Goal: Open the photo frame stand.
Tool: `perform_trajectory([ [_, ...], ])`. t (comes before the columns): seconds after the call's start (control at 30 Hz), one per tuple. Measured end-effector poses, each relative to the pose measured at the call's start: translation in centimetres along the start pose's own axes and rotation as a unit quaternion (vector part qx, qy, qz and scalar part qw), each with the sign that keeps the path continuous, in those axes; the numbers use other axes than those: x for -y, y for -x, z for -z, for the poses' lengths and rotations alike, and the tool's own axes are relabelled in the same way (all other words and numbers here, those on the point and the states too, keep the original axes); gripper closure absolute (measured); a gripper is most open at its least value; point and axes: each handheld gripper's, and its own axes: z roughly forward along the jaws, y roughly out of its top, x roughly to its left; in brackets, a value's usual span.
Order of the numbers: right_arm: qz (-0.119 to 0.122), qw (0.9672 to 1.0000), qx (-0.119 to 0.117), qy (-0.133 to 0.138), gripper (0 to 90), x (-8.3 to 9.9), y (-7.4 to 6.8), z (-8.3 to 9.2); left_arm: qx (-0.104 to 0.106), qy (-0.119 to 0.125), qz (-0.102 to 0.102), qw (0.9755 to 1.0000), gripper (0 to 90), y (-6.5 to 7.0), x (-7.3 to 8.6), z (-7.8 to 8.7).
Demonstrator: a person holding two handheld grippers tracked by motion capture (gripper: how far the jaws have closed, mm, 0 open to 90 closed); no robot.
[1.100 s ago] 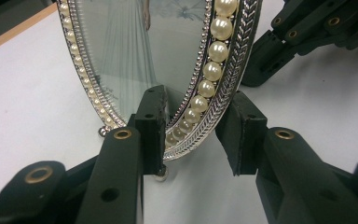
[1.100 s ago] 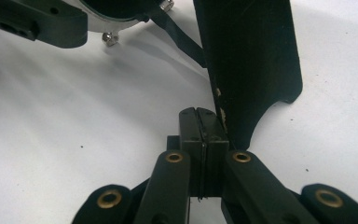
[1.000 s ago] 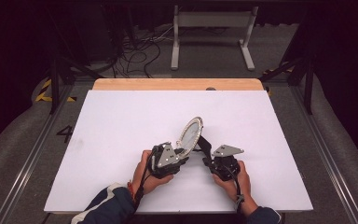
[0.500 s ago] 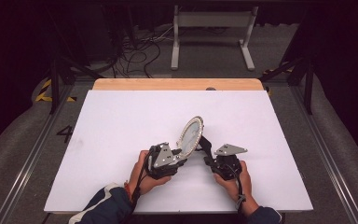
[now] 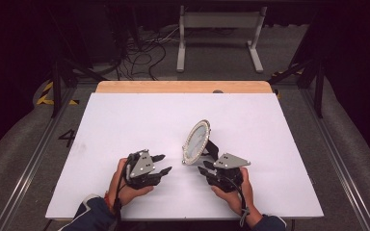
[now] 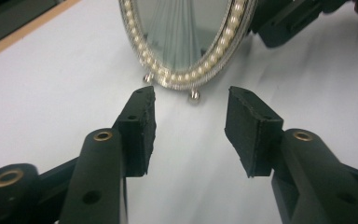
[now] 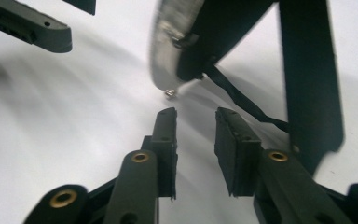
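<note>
The oval mirror (image 5: 197, 141) stands upright on its own on the white table (image 5: 125, 125), leaning back on its black prop (image 5: 211, 148). A second ago both grippers were close at its lower edge; now both are a little away from it. The left gripper (image 5: 163, 163) has moved to the left, so there is bare table between it and the frame. Its jaws have just been opening and stand apart with nothing between them; in the left gripper view the pearl-edged mirror (image 6: 186, 42) and its small ball feet are just in front of the pads (image 6: 142, 126). The right gripper (image 5: 204, 169) is near the foot of the mirror, on the back side. Its jaws were together a moment ago and have just been opening; now they are apart and empty. In the right gripper view the frame edge (image 7: 168, 46), the prop (image 7: 310, 79) and a thin black cord (image 7: 242, 102) are just ahead of them.

I judge that the mirror has been set down and released, so the placing looks finished.

The table is a white board with a wooden strip (image 5: 183, 86) at the far edge. Beyond it the room is dark, with grey floor, loose cables (image 5: 144, 53) and a pale metal stand (image 5: 219, 33).
</note>
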Motion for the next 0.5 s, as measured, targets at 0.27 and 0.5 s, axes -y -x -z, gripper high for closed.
perform_trajectory([
  [0.27,-0.027,0.9994,0.006,0.023,42.6,-1.0,-0.8,-1.3,-0.034,-0.03,0.004,0.999,34.8,-0.4,3.9,3.2],
  [0.5,-0.029,0.999,0.026,0.024,38.7,-1.7,-1.3,-3.1,-0.051,-0.023,0.033,0.9979,24.5,-0.6,5.0,4.3],
])
